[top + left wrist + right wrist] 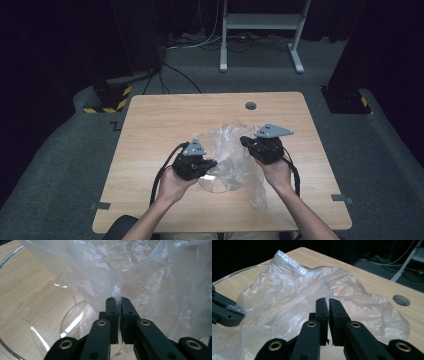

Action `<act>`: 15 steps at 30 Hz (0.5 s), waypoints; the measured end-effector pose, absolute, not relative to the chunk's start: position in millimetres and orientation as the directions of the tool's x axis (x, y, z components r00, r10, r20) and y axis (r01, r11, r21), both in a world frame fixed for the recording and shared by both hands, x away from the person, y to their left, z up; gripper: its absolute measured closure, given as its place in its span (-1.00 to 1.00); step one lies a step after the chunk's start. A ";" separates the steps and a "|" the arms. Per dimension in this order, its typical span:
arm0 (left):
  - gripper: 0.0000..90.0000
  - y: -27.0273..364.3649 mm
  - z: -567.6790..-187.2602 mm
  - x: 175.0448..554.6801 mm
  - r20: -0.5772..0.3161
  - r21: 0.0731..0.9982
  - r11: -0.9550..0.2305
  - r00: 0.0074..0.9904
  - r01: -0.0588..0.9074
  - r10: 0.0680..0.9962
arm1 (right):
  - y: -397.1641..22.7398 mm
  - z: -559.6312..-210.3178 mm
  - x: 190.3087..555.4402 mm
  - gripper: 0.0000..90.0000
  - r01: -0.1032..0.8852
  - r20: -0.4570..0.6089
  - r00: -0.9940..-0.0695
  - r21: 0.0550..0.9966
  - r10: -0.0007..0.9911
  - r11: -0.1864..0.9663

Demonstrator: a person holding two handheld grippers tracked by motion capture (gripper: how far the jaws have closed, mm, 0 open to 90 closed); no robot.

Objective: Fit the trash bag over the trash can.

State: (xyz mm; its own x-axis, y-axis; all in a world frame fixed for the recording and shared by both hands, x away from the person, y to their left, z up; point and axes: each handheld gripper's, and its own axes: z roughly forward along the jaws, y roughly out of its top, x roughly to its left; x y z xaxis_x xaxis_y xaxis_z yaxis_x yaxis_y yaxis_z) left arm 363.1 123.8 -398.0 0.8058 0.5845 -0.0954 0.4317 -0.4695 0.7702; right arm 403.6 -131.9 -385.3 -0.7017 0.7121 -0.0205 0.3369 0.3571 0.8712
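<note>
A crumpled clear plastic bag (231, 150) lies at the middle of the wooden table, draped over a clear round bowl (216, 187). My left gripper (212, 164) holds the bag's left side. In the left gripper view its jaws (116, 299) are shut, with a pinch of film rising from the tips, and the bowl's rim (8, 258) curves at the left. My right gripper (246, 141) is at the bag's upper right edge. Its jaws (328, 300) are shut on a crease of the plastic bag (294, 297). The left gripper (224, 312) shows in that view's left edge.
The table (150, 125) has a round cable hole (250, 106) near its far edge, also seen as a hole (401, 300) in the right gripper view. A white metal stand (260, 30) and cables sit on the grey floor beyond the table.
</note>
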 end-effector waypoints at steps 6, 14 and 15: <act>0.52 125.1 -397.6 362.8 -0.084 0.783 -0.460 0.804 0.419 0.589 | -129.1 -379.6 399.5 1.00 0.293 -0.077 -0.713 0.870 0.696 0.397; 0.10 134.1 -390.5 360.8 -0.071 0.824 -0.399 0.772 0.402 0.632 | -114.9 -380.0 391.3 1.00 0.243 -0.092 -0.784 0.864 0.614 0.440; 0.08 134.9 -389.7 360.3 -0.068 0.828 -0.393 0.768 0.399 0.637 | -111.9 -381.0 390.2 1.00 0.239 -0.093 -0.795 0.860 0.600 0.451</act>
